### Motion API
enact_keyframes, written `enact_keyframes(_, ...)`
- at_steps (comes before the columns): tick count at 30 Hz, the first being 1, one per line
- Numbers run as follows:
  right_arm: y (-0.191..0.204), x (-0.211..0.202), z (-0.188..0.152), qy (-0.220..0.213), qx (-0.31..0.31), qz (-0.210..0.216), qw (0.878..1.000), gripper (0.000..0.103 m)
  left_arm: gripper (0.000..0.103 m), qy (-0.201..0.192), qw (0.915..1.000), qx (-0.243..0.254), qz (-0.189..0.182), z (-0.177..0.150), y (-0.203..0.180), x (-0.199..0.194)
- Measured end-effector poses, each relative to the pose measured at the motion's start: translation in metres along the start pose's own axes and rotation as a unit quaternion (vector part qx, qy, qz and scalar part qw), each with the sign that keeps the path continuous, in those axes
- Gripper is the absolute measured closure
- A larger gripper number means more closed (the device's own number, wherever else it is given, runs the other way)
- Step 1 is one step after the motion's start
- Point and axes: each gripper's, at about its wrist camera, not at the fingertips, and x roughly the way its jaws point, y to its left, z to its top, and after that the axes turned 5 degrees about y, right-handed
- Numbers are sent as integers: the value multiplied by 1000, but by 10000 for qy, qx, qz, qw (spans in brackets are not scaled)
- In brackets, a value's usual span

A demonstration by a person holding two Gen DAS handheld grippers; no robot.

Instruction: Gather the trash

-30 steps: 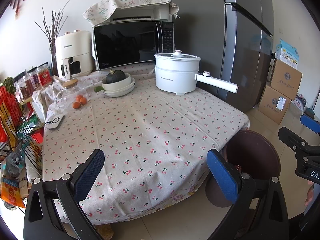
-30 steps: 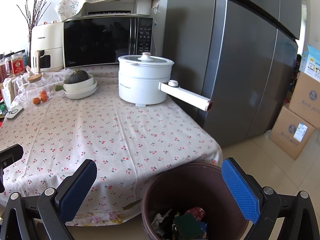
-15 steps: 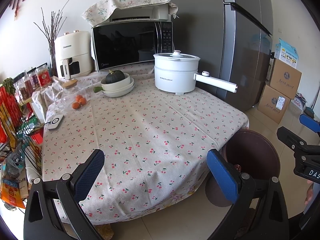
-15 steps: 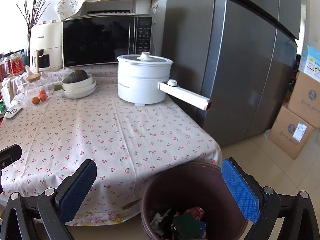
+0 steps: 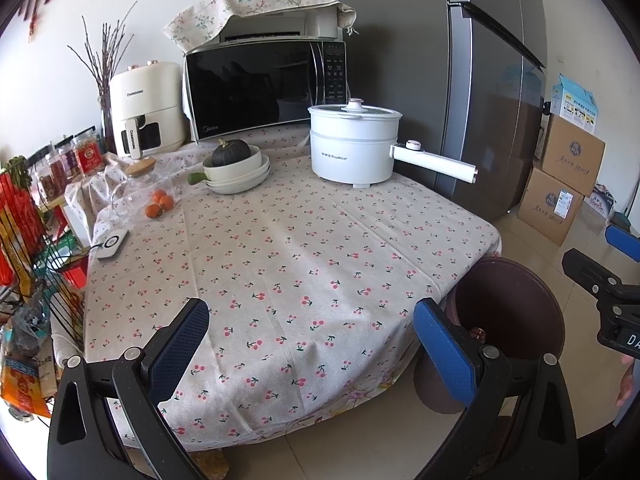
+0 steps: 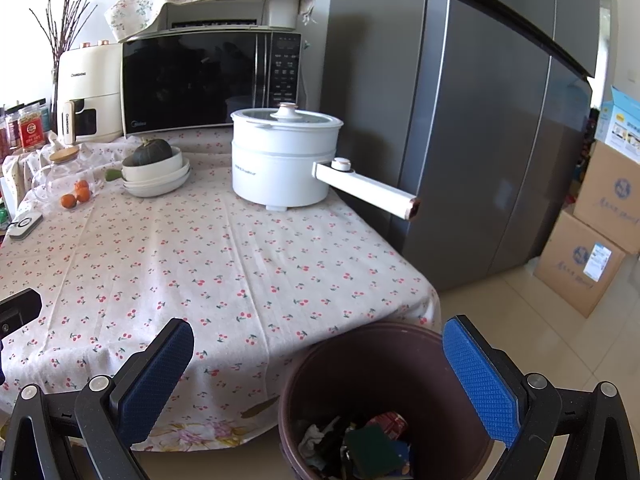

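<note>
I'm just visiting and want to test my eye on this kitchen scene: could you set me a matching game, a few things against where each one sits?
Things:
1. dark green squash
2. white electric pot
3. brown bin
4. small oranges

Places:
A. on the floor at the table's near corner, trash inside
B. in the stacked white bowls
C. in front of the microwave
D. on the cloth beside the glass jar

Pairs: 1-B, 2-C, 3-A, 4-D

The right gripper, fingers spread empty, hovers above the trash-filled brown bin.
</note>
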Motion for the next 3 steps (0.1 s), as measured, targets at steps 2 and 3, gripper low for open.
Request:
enact_keyframes(2,-1,1,0,11,13,-14,10000,1,0,79,9999,32,76,-1,3,4)
enact_keyframes(3,-1,1,1,21,34,-12,10000,1,0,159,9998,27,81,0,7,8)
